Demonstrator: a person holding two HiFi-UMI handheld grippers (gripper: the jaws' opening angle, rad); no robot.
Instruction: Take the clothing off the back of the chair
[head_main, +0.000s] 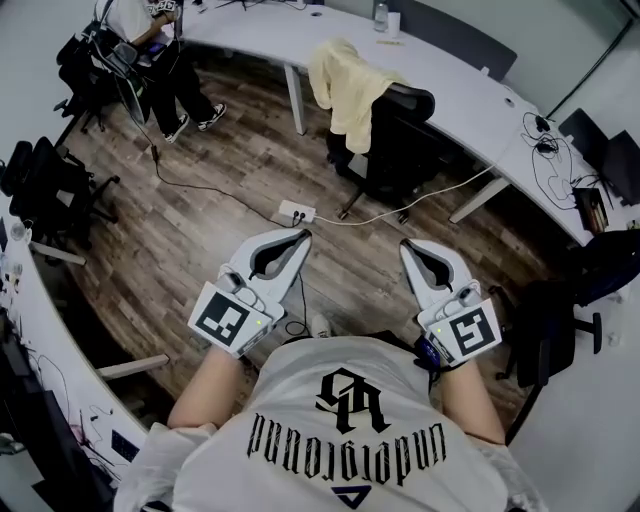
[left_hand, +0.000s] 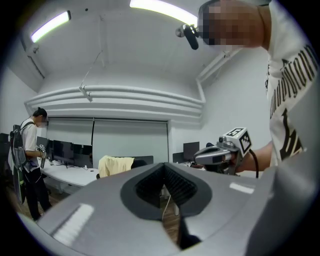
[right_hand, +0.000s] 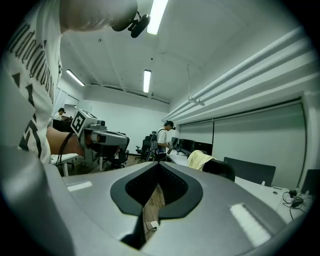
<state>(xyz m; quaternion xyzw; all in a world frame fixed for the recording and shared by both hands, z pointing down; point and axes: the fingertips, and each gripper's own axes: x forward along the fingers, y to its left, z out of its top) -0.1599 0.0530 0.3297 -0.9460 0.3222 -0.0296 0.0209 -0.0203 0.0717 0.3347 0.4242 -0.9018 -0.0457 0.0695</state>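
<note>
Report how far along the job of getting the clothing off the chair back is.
Done: nothing; the yellow garment hangs over the black chair back. In hand: the left gripper and right gripper, both shut and empty, point toward it with floor between. Left: reach it, grasp, lift it off.

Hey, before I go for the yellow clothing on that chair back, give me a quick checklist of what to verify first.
1. Yellow garment draped over the back of the black office chair: ok.
2. Left gripper and right gripper empty: ok.
3. Jaws open for a grasp: not ok, both are shut.
4. Chair within reach: not ok, both grippers are well short of it.
5. Walking path free: not ok, a power strip lies between you and the chair.
6. Garment free of snags on the chair: cannot tell.
</note>
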